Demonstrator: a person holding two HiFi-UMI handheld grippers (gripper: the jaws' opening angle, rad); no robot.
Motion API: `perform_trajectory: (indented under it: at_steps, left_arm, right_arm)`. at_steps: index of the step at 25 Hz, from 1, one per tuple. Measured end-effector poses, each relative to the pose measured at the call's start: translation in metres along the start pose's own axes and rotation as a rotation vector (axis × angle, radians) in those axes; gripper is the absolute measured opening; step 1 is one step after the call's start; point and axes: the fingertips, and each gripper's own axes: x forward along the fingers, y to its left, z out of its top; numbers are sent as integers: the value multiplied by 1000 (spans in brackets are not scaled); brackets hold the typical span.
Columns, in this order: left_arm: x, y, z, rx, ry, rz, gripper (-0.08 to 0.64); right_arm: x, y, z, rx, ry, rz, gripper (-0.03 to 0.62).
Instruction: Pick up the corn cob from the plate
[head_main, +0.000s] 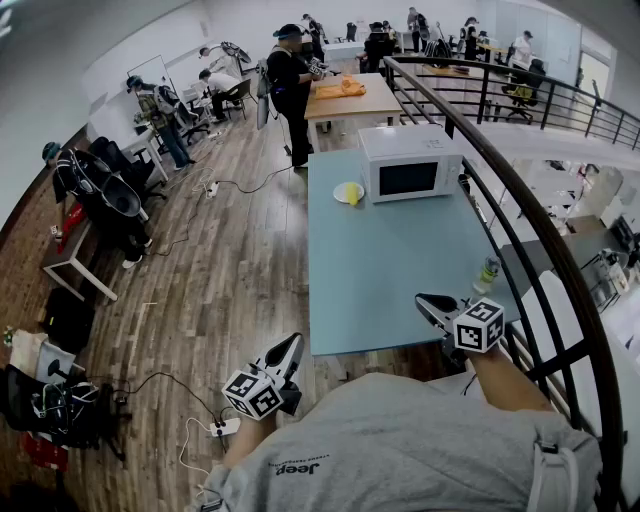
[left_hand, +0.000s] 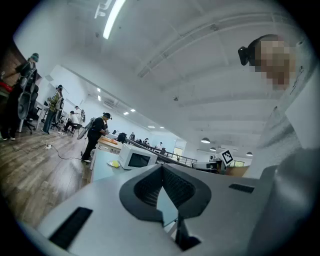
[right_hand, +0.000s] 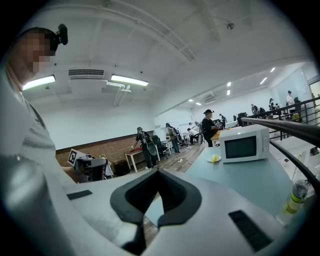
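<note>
The yellow corn cob (head_main: 351, 191) lies on a small white plate (head_main: 340, 196) at the far end of the blue table (head_main: 390, 270), just left of the microwave. It also shows as a small yellow shape in the left gripper view (left_hand: 115, 163) and in the right gripper view (right_hand: 214, 158). My left gripper (head_main: 292, 345) hangs off the table's near left corner, close to my body, shut and empty (left_hand: 162, 195). My right gripper (head_main: 424, 300) hovers over the table's near right edge, jaws together with nothing between them (right_hand: 159, 202). Both are far from the plate.
A white microwave (head_main: 410, 163) stands at the table's far end. A small bottle (head_main: 487, 273) stands near the right edge, beside my right gripper. A black curved railing (head_main: 520, 190) runs along the table's right side. Several people, desks and floor cables fill the room to the left and behind.
</note>
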Motion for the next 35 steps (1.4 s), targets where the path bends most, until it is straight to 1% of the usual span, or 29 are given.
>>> perform_trajectory:
  at_steps: [10,17,21,26,35]
  left_arm:
    - [11,1,1,13,2,-3,17]
    - [27,-5,4,17,7,12,17]
    - [42,-16,1,17,8,23,17]
    - [72,-37,-4,16,16,32,17]
    - [120,-66,-17,11,78,56,17]
  right_arm:
    - [2,-8,3,-11,-1,11,14]
    - [-5,-28,8,64,-18,36,15]
    - [-17,-38,10,55,-29,68,15]
    - [-35,-59,9,44,-35,102,15]
    - [-54,-98,-11,47,-20,140,15]
